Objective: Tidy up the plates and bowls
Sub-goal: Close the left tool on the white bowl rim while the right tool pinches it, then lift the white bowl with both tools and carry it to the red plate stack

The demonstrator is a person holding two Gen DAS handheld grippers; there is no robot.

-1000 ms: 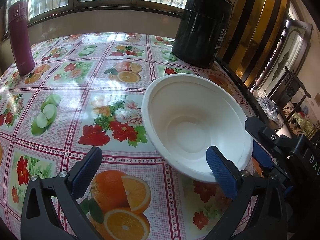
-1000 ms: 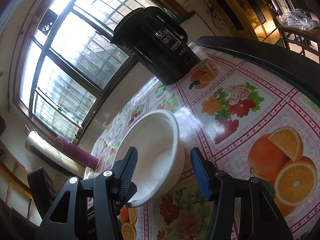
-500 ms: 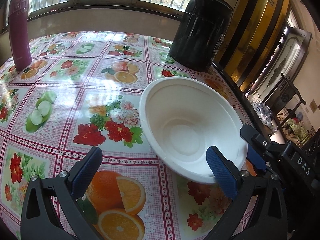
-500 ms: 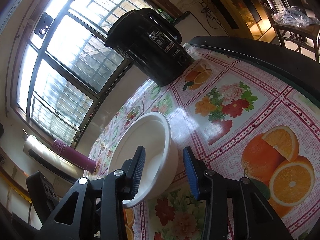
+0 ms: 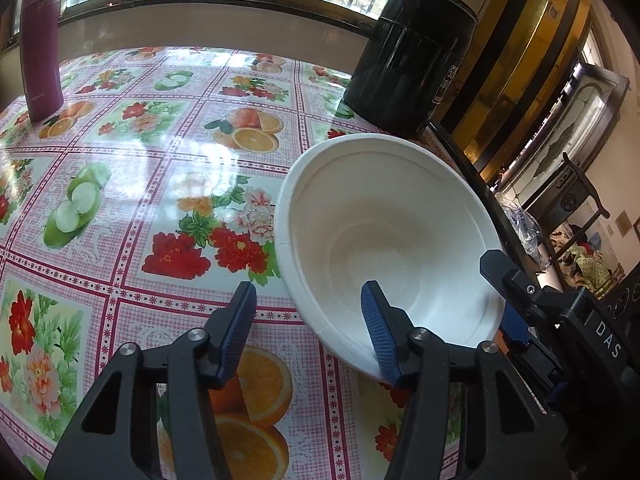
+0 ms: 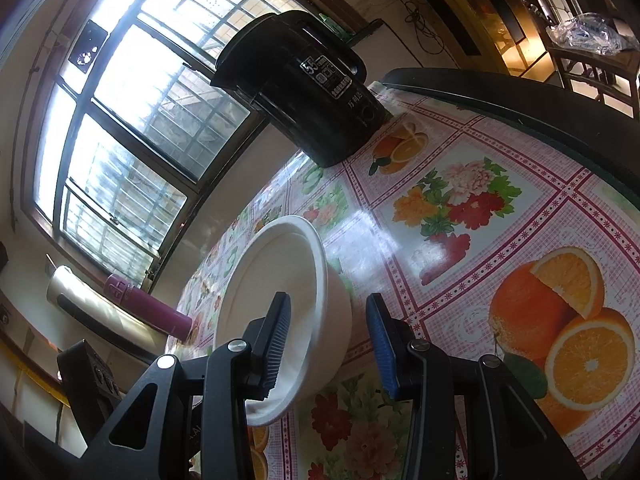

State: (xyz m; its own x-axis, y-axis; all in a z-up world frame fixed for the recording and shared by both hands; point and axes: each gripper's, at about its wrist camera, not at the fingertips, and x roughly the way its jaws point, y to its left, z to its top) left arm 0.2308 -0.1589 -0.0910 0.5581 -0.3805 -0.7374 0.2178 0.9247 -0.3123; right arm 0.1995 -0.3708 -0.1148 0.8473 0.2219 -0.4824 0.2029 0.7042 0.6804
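A white bowl [image 5: 384,240] [image 6: 264,280] rests tilted on the fruit-and-flower tablecloth [image 5: 120,128], with its right side raised. My right gripper [image 6: 328,298] [image 5: 508,292] is shut on that raised rim, one finger inside the bowl and the blue-padded one outside the wall. My left gripper [image 5: 308,292] is at the bowl's near left rim and its jaws are closing. Its right finger [image 5: 380,332] is inside the bowl. Its left finger [image 5: 236,328] is over the cloth, still apart from the wall.
A black cylindrical appliance [image 5: 412,68] [image 6: 304,92] stands behind the bowl near the table's dark right edge [image 5: 472,168]. A purple bottle [image 5: 42,48] [image 6: 148,312] stands at the far left by the window. A wooden chair with a plastic bag [image 6: 592,36] is beyond the edge.
My left jaws have narrowed a lot around the bowl's near rim. My right jaws narrowed a little at first, then held. The bowl has kept its place.
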